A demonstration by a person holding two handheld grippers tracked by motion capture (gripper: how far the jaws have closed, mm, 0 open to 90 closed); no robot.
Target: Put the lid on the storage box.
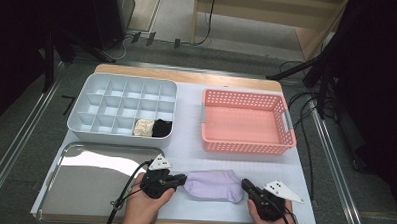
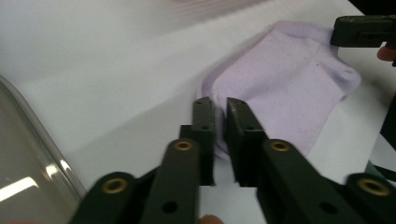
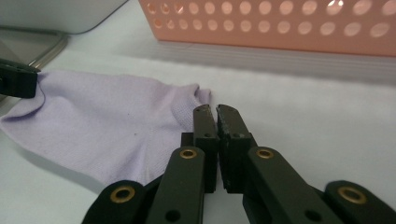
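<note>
A lavender sock (image 1: 214,185) lies flat on the white table near the front edge, between my two grippers. My left gripper (image 1: 183,180) is at the sock's left end. In the left gripper view its jaws (image 2: 219,100) stand a narrow gap apart, with the sock's (image 2: 285,88) edge in that gap and the pads not pressing on it. My right gripper (image 1: 245,183) is at the sock's right end. In the right gripper view its jaws (image 3: 217,108) are closed together on the raised corner of the sock (image 3: 102,116).
A white compartment organiser (image 1: 87,83) at the back left holds a cream sock (image 1: 144,127) and a black sock (image 1: 161,127) in two front cells. A pink perforated basket (image 1: 245,146) stands at the back right. A shiny metal tray (image 1: 94,188) lies at the front left beside my left hand.
</note>
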